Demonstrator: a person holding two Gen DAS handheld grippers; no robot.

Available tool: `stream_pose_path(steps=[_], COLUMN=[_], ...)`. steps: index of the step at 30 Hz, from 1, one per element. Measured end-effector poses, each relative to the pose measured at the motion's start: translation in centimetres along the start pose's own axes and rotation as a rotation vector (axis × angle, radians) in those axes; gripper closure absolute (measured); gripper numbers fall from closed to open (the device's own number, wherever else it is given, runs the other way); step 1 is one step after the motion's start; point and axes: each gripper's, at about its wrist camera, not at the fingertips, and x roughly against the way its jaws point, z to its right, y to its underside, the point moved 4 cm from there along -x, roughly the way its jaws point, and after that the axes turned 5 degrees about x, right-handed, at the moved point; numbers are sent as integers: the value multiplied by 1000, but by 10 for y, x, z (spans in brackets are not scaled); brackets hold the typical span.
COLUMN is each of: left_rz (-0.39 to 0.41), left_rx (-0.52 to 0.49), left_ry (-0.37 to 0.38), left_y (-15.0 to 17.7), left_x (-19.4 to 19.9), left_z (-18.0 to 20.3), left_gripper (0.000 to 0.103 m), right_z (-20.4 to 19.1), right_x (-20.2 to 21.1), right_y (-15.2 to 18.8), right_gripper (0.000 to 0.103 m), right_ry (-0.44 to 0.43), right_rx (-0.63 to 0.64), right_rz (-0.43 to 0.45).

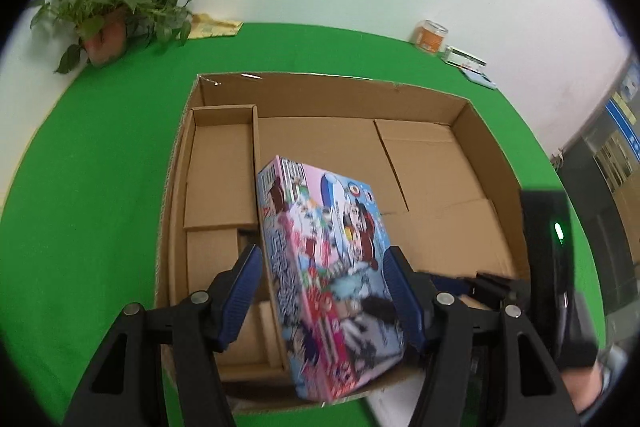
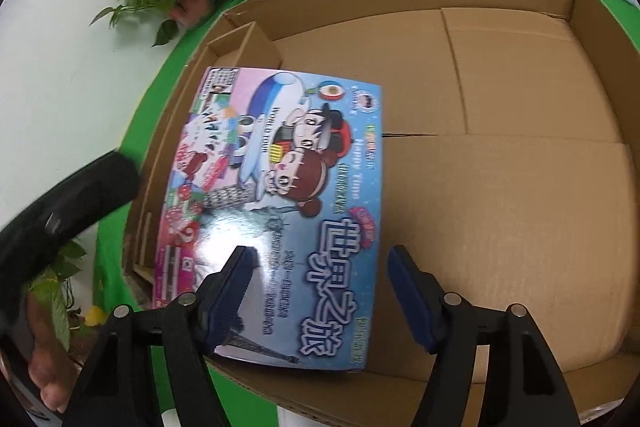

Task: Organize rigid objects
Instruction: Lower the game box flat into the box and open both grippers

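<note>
One item in play: colourful game box, cartoon print with an airplane and two kids, rigid carton
Box position: tilted, lifted over the left part of the cardboard carton, low end near the carton's near wall; not flat on the floor yet
Left gripper: jaws clamped on the game box, blue pads pressing both long sides, box sticking out forward between them
Right gripper: jaws half spread over the box's near end; left pad sits on the printed face, right pad just past the box edge and clear of it; no squeeze visible, so not holding
Carton: big, open-topped, shallow, on green cloth; narrow divider compartment along its left side, main floor to the right bare
Progress: early, judged; only this one box is anywhere near the carton, nothing visibly packed; left to do is lay it down flat or against the divider, release, fetch more
Left view only: box's side panel and tilt, both pads gripping, right tool's black body with green light at far right, orange jar
Right view only: full printed face with Chinese title, bare carton floor to the far wall, person's hand on the left tool at lower left
Both views: potted plant at far left corner by the white wall
</note>
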Motion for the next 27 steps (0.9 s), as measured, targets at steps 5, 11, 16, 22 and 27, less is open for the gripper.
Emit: stream_pose_path(steps=[5, 11, 16, 22, 27], left_rz=[-62, -119, -130, 32, 277], left_rx=[22, -3, -18, -62, -81], left_ry=[17, 91, 88, 77, -56], left_y=[5, 14, 19, 30, 51], left_x=[-21, -41, -44, 7, 78], left_z=[-6, 6, 11, 14, 14], left_gripper=[41, 70, 73, 73, 8], right_z=[6, 17, 13, 4, -27], right_x=[3, -1, -13, -3, 109], right_y=[6, 17, 20, 23, 52], right_gripper=[33, 38, 48, 47, 1], right_ry=[8, -28, -35, 10, 262], right_rx=[15, 17, 49, 104, 281], right_rz=[-18, -53, -78, -41, 348])
